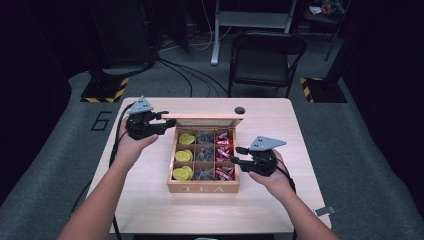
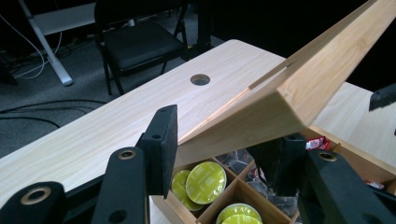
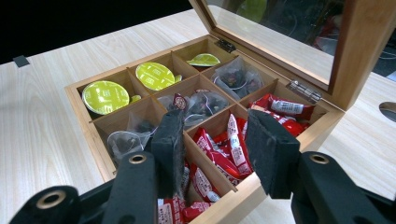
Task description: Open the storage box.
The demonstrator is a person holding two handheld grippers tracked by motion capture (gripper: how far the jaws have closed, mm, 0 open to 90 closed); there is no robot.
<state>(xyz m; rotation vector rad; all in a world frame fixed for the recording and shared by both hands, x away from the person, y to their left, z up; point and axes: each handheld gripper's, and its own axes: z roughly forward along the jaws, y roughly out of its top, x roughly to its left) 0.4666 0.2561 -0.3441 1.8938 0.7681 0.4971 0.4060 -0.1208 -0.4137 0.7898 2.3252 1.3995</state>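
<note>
The left gripper (image 1: 161, 121) clamps the tea box's lid (image 1: 202, 116), propping it open, so the right gripper (image 3: 215, 140), jaws part-open and empty, can reach the red packets (image 3: 229, 154) just below.

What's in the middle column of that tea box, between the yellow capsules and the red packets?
Clear bags of dark tea, in the compartments between the yellow capsules and red packets; the right gripper view shows it best.

Wooden tea box (image 1: 203, 188) mid-table, glass lid (image 1: 202, 116) raised
</note>
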